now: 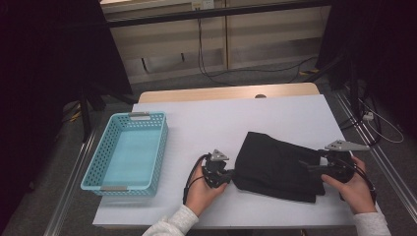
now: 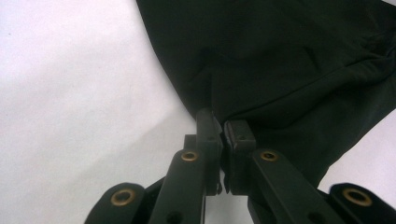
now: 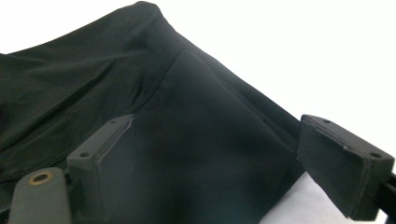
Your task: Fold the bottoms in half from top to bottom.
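You have one black garment (image 1: 278,167) (folded) lying near the desk's (image 1: 221,118) front edge, and one blue basket (image 1: 129,151) at its left edge. Your left gripper (image 1: 227,176) pinches the garment's left corner, while your right gripper (image 1: 311,168) stands spread around its right end.

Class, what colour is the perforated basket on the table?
Light turquoise blue, with grey handle tabs; the basket shows best in the high view.

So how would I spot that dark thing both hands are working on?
Find the white table; right of the blue basket lies a folded black cloth. It is the sole dark, soft item, with the left gripper pinching its corner.
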Tool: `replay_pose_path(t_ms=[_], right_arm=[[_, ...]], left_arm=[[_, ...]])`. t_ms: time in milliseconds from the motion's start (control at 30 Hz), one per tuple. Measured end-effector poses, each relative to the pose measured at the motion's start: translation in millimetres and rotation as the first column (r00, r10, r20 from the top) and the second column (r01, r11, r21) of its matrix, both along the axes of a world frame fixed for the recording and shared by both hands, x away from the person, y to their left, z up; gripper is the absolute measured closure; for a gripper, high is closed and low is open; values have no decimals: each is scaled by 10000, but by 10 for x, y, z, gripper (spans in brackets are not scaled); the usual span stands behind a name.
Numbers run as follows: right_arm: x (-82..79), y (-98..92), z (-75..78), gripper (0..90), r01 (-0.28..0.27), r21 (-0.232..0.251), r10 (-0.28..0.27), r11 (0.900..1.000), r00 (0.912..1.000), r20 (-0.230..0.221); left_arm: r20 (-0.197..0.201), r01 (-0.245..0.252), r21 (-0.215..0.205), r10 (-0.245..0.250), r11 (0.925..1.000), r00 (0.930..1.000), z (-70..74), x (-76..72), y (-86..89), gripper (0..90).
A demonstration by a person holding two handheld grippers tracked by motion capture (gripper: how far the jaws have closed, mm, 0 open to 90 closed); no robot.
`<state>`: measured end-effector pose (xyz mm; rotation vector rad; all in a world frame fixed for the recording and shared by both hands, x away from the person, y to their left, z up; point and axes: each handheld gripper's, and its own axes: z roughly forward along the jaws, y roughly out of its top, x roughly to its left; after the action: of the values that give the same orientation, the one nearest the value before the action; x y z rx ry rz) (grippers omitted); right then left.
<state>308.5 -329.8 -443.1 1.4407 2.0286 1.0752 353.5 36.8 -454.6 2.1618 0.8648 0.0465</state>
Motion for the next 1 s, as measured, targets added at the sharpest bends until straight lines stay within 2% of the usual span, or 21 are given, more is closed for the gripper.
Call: replay_pose_path(t_ms=[400, 1000], right_arm=[[-19, -35, 27, 123, 204, -12, -203, 9998, 9995, 256], [-34, -48, 40, 121, 374, -28, -373, 9993, 9985, 403]], left_arm=[[-263, -399, -259, 392, 9989, 9989, 28, 76, 101, 872], [-602, -984, -309, 964, 9947, 9935, 48, 245, 319, 872]])
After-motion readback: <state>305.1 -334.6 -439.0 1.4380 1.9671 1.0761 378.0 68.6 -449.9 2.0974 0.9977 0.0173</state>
